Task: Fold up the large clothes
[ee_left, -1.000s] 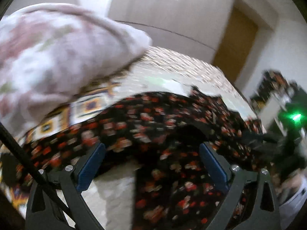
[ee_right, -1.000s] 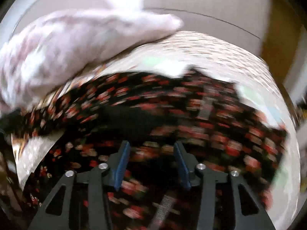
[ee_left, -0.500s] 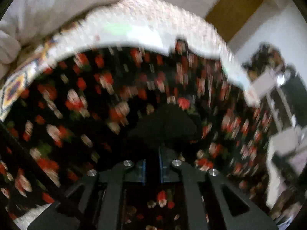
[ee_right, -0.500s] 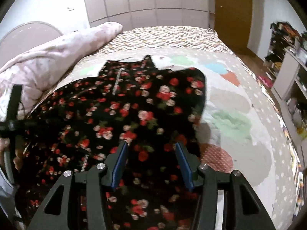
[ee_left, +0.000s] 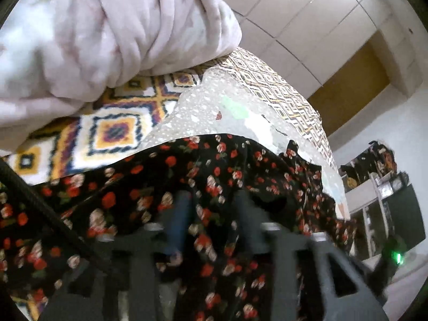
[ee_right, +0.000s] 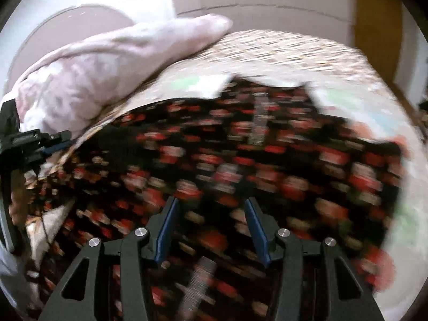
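The left gripper (ee_left: 211, 224), low in its frame, is opening its jaws over the floral dress (ee_left: 240, 171), fabric between them but seemingly unpinched. The right gripper (ee_right: 211, 227) hovers partly open, holding nothing. The dress lies spread across the bedspread (ee_left: 208, 107), likely for folding.

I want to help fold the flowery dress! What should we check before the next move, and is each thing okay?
1. Flowery dress spread on the bed cover: ok.
2. Left gripper letting go: jaws opening, no pinch seen: ok.
3. Right gripper free: open above the cloth: ok.
4. Pink blanket clear of the dress: ok.
5. Dress lying smooth: cannot tell, too blurry.
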The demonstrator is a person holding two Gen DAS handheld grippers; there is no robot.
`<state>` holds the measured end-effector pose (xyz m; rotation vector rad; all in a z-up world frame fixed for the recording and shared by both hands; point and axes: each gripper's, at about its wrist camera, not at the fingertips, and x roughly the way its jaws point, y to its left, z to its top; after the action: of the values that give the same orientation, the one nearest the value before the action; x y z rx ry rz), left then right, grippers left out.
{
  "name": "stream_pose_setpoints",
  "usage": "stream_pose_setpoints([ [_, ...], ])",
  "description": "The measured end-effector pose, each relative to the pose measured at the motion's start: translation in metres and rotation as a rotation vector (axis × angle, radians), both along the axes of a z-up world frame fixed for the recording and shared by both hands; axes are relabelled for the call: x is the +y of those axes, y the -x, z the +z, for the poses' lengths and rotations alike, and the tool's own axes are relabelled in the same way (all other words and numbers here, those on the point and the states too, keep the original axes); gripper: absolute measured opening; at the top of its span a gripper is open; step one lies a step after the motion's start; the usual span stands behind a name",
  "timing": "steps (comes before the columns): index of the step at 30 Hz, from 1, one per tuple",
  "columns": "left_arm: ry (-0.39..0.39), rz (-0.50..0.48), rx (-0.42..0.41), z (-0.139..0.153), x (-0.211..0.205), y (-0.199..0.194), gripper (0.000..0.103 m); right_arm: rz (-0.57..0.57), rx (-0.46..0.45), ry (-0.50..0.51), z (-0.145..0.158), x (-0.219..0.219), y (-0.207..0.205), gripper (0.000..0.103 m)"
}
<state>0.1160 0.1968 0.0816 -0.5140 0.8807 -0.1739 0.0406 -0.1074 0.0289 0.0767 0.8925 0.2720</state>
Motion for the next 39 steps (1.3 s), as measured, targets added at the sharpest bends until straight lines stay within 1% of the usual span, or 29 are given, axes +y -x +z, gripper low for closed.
stream_pose_setpoints([
  [1, -0.017, -0.001, -0.014, 0.003, 0.001, 0.01, 0.049, 0.022, 0.009, -0.008, -0.002, 0.016, -0.01, 0.056],
  [4, -0.052, -0.03, -0.045, 0.011, 0.008, 0.035, 0.052, 0.088, -0.005, -0.002, -0.002, 0.063, -0.027, 0.056],
  [5, -0.072, -0.034, -0.057, 0.014, 0.011, 0.046, 0.055, 0.112, -0.007, 0.008, -0.002, 0.079, -0.03, 0.056],
  [6, -0.095, -0.035, -0.066, 0.014, 0.013, 0.054, 0.057, 0.137, -0.011, 0.024, -0.004, 0.096, -0.033, 0.059],
  [7, -0.114, -0.034, -0.071, 0.014, 0.014, 0.06, 0.059, 0.16, -0.014, 0.047, -0.007, 0.115, -0.037, 0.065],
  [9, -0.157, -0.025, -0.069, 0.011, 0.022, 0.076, 0.059, 0.169, -0.018, 0.114, -0.015, 0.14, -0.047, 0.07],
  [11, -0.177, -0.002, -0.066, 0.006, 0.035, 0.091, 0.059, 0.123, -0.013, 0.191, -0.027, 0.156, -0.062, 0.07],
  [12, -0.188, 0.011, -0.067, 0.004, 0.042, 0.099, 0.059, 0.094, -0.002, 0.215, -0.032, 0.158, -0.07, 0.055],
  [13, -0.196, 0.022, -0.068, 0.002, 0.048, 0.104, 0.059, 0.064, 0.013, 0.228, -0.036, 0.156, -0.078, 0.023],
  [14, -0.209, 0.036, -0.068, 0.0, 0.055, 0.111, 0.059, 0.047, 0.031, 0.226, -0.039, 0.153, -0.084, 0.017],
  [16, -0.235, 0.062, -0.07, -0.004, 0.069, 0.122, 0.059, 0.026, 0.044, 0.181, -0.037, 0.144, -0.091, 0.013],
  [17, -0.252, 0.071, -0.068, -0.006, 0.076, 0.127, 0.059, 0.022, 0.039, 0.181, -0.033, 0.143, -0.091, 0.013],
  [19, -0.268, 0.101, -0.066, -0.008, 0.09, 0.136, 0.059, 0.019, 0.001, 0.187, -0.02, 0.147, -0.087, 0.012],
  [21, -0.263, 0.131, -0.066, -0.01, 0.104, 0.144, 0.059, 0.028, -0.033, 0.175, -0.007, 0.154, -0.081, 0.012],
  [23, -0.252, 0.164, -0.061, -0.013, 0.117, 0.151, 0.06, 0.068, -0.035, 0.147, -0.002, 0.168, -0.081, 0.012],
  [26, -0.222, 0.211, -0.052, -0.016, 0.132, 0.16, 0.06, 0.124, 0.002, 0.174, -0.017, 0.196, -0.085, 0.013],
  [27, -0.216, 0.221, -0.049, -0.017, 0.135, 0.163, 0.06, 0.144, 0.027, 0.178, -0.027, 0.203, -0.088, 0.014],
  [29, -0.217, 0.231, -0.042, -0.018, 0.139, 0.169, 0.06, 0.178, 0.075, 0.212, -0.048, 0.213, -0.093, 0.02],
  [31, -0.234, 0.241, -0.038, -0.017, 0.142, 0.174, 0.064, 0.176, 0.051, 0.234, -0.049, 0.215, -0.088, 0.022],
  [33, -0.251, 0.261, -0.037, -0.017, 0.147, 0.182, 0.065, 0.172, 0.045, 0.199, -0.037, 0.211, -0.082, 0.028],
  [35, -0.263, 0.29, -0.032, -0.017, 0.153, 0.188, 0.065, 0.164, -0.009, 0.18, -0.018, 0.209, -0.069, 0.028],
  [36, -0.267, 0.307, -0.029, -0.018, 0.156, 0.192, 0.065, 0.172, -0.037, 0.183, -0.008, 0.211, -0.062, 0.031],
  [37, -0.269, 0.321, -0.027, -0.018, 0.159, 0.194, 0.067, 0.191, -0.062, 0.182, 0.001, 0.216, -0.053, 0.032],
  [39, -0.262, 0.35, -0.014, -0.022, 0.167, 0.198, 0.069, 0.251, -0.079, 0.166, 0.014, 0.231, -0.037, 0.035],
])
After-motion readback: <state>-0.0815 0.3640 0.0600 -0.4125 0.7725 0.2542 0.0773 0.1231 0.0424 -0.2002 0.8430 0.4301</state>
